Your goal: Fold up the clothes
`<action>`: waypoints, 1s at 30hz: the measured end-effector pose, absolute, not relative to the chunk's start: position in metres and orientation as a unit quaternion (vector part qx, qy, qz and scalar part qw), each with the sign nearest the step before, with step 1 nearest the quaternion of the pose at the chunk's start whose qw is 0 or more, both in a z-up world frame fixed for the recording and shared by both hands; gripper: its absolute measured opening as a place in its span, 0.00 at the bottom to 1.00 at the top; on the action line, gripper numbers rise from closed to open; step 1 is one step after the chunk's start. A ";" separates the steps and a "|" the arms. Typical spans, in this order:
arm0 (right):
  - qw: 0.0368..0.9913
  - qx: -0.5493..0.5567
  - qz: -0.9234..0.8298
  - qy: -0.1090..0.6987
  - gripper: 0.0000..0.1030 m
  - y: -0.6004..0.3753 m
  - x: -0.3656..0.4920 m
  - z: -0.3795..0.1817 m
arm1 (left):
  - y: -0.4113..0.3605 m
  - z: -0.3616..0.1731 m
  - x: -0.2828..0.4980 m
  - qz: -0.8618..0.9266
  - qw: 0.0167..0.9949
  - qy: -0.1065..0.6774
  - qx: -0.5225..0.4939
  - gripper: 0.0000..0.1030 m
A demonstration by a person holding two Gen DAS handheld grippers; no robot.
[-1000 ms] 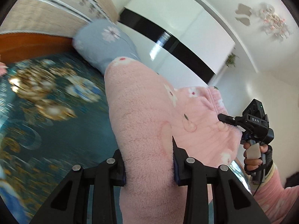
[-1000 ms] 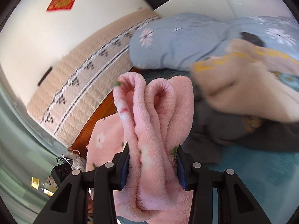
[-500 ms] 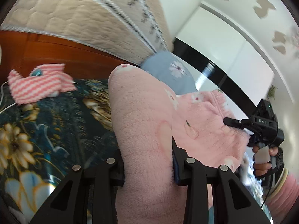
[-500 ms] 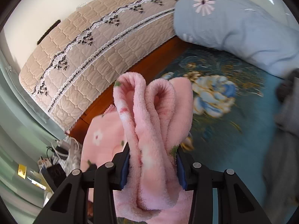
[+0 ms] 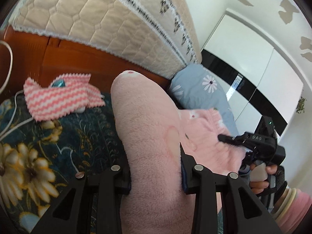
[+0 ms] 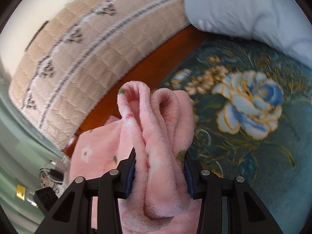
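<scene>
A pink fleece garment [image 5: 148,128] with small flower prints hangs between both grippers above the bed. My left gripper [image 5: 155,173] is shut on a thick fold of it. My right gripper [image 6: 159,173] is shut on a bunched edge of the same garment [image 6: 156,136], which sticks up in two folded ridges. The right gripper also shows in the left wrist view [image 5: 253,142], held by a hand at the garment's far edge. The rest of the garment hangs below, out of sight.
The bed has a dark teal floral cover [image 6: 243,117]. A light blue flowered pillow [image 6: 243,5] and a beige quilted headboard [image 5: 97,19] stand at its head. A pink-and-white zigzag cloth [image 5: 60,97] and a white cable [image 5: 11,117] lie near the wooden frame.
Both grippers have swung with the pink garment toward the headboard. The beige and grey clothes seen by the right wrist have left the view; the zigzag cloth has come into the left view.
</scene>
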State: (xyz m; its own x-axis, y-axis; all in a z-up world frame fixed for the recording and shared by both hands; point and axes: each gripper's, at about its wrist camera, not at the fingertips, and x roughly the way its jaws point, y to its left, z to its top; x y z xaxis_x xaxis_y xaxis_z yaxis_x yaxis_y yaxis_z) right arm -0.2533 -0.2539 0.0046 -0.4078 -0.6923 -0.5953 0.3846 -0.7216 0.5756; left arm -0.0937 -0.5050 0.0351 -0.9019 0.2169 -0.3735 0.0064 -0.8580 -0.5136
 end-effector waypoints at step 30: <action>0.258 0.423 -0.867 -0.040 0.57 -0.273 -0.264 0.046 | -0.486 0.070 -0.067 0.951 0.053 -0.213 -0.219 0.67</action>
